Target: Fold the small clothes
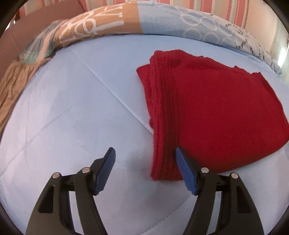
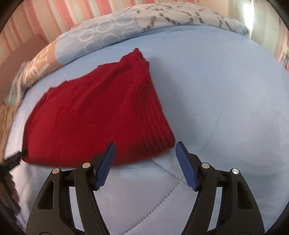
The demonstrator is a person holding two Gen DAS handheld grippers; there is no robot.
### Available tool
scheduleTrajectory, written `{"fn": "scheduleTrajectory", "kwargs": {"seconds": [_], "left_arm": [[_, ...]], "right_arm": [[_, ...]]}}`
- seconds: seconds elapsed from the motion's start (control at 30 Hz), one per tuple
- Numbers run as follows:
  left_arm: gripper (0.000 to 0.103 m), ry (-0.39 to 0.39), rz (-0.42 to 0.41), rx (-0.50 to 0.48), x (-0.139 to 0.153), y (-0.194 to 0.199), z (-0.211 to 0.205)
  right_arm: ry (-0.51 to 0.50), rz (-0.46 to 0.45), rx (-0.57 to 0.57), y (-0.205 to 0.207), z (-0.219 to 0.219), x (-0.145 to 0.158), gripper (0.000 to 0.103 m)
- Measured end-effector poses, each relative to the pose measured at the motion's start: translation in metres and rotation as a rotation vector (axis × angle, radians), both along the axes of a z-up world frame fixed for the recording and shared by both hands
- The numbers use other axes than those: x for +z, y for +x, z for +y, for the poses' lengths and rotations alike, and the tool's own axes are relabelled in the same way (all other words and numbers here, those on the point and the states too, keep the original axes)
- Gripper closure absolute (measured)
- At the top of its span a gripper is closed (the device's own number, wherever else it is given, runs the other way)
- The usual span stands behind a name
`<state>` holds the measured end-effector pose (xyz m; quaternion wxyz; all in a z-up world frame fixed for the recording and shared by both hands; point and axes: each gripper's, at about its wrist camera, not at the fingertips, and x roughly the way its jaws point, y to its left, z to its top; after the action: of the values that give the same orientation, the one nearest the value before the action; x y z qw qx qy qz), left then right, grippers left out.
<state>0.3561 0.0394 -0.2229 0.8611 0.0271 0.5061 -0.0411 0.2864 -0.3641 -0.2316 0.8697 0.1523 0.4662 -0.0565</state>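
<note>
Left tool [image 2: 12,159] only in right wrist view, beside red knit [image 2: 94,115].

Home bedroom: quilted blue bedspread [image 1: 75,101], patterned pillows [image 1: 198,23], striped wall [image 2: 45,16].

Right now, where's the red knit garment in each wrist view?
Left wrist: red knit garment fills centre-right, its ribbed edge beside the left gripper.
Right wrist: it lies centre-left, corner between the right gripper fingers.
Shared landmark: ring-patterned blue pillow behind it.
</note>
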Motion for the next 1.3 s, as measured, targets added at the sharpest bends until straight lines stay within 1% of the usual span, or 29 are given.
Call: {"fn": "scheduleTrajectory", "kwargs": {"seconds": [0.07,0.1,0.17,0.2,0.27,0.33,0.4,0.43,0.47,0.5,0.53,0.57,0.6,0.63,0.67,0.7,0.73,0.8,0.83,0.9,1.0,1.1,1.13,1.17,1.23,1.27,1.3], "left_arm": [[0.033,-0.057,0.0,0.004,0.001,0.001,0.001],[0.033,-0.102,0.004,0.008,0.002,0.001,0.002],[0.032,-0.167,0.021,0.019,0.001,0.005,0.002],[0.032,-0.18,0.033,0.024,-0.003,0.006,0.0],[0.031,-0.181,0.057,0.038,-0.012,0.009,-0.004],[0.024,-0.199,0.059,0.053,-0.015,0.011,-0.008],[0.024,-0.202,0.059,0.043,-0.016,0.013,-0.013],[0.024,-0.201,0.058,0.032,-0.015,0.014,-0.017],[0.024,-0.196,0.058,0.015,-0.015,0.016,-0.023],[0.025,-0.167,0.054,0.003,-0.015,0.017,-0.029],[0.028,-0.119,0.045,-0.009,-0.014,0.018,-0.036],[0.031,-0.069,0.028,-0.031,-0.013,0.018,-0.044],[0.036,-0.039,0.017,-0.047,-0.012,0.017,-0.048],[0.046,-0.019,0.007,-0.058,-0.01,0.016,-0.051],[0.051,0.006,-0.004,-0.07,-0.006,0.015,-0.052],[0.059,0.015,-0.006,-0.074,-0.006,0.015,-0.05],[0.068,0.022,-0.006,-0.075,-0.004,0.014,-0.048],[0.082,0.03,0.002,-0.067,-0.002,0.015,-0.037],[0.084,0.018,0.01,-0.07,0.0,0.015,-0.032],[0.084,0.006,0.02,-0.07,0.003,0.013,-0.022],[0.084,0.033,0.021,-0.092,0.005,0.007,-0.019],[0.084,0.063,0.031,-0.113,-0.005,0.005,-0.023],[0.081,0.08,0.02,-0.118,-0.005,0.004,-0.024],[0.081,0.085,0.009,-0.121,-0.002,0.003,-0.025],[0.08,0.099,-0.013,-0.133,0.01,-0.003,-0.028],[0.08,0.116,-0.029,-0.141,0.017,-0.005,-0.03],[0.078,0.132,-0.057,-0.155,0.027,-0.009,-0.035]], "right_arm": [[0.039,-0.014,-0.027,0.003,-0.008,-0.001,0.032],[0.06,-0.021,-0.037,0.005,-0.012,-0.001,0.028],[0.127,-0.022,-0.062,0.011,-0.019,-0.006,0.027],[0.15,-0.023,-0.071,0.013,-0.021,-0.008,0.027],[0.176,-0.01,-0.087,0.018,-0.023,-0.016,0.027],[0.181,0.009,-0.098,0.021,-0.023,-0.022,0.027],[0.232,0.002,-0.1,0.022,-0.022,-0.027,0.028],[0.227,0.0,-0.103,0.023,-0.02,-0.027,0.03],[0.198,0.003,-0.105,0.024,-0.017,-0.027,0.033],[0.171,0.013,-0.106,0.026,-0.016,-0.029,0.041],[0.161,0.016,-0.111,0.025,-0.016,-0.029,0.05],[0.162,0.013,-0.118,0.025,-0.017,-0.029,0.056],[0.162,0.005,-0.115,0.024,-0.017,-0.027,0.065],[0.148,-0.008,-0.105,0.023,-0.015,-0.024,0.075],[0.109,-0.021,-0.08,0.023,-0.01,-0.018,0.081],[0.079,-0.026,-0.056,0.022,-0.004,-0.013,0.084],[0.048,-0.032,-0.041,0.02,0.001,-0.009,0.085],[0.01,-0.045,-0.025,0.013,0.008,-0.001,0.086],[0.005,-0.049,-0.025,0.012,0.01,0.001,0.086],[0.018,-0.055,-0.03,0.002,0.014,0.008,0.086],[0.018,-0.035,-0.04,-0.01,0.018,0.01,0.086],[0.024,0.019,-0.044,-0.01,0.013,-0.014,0.084],[0.061,0.018,-0.032,-0.008,0.008,-0.022,0.083],[0.079,0.006,-0.024,-0.008,0.005,-0.022,0.081],[0.099,-0.029,-0.013,-0.011,-0.002,-0.01,0.068],[0.089,-0.05,-0.017,-0.014,-0.004,-0.002,0.066],[0.063,-0.073,-0.027,-0.017,-0.003,0.008,0.057]]}}
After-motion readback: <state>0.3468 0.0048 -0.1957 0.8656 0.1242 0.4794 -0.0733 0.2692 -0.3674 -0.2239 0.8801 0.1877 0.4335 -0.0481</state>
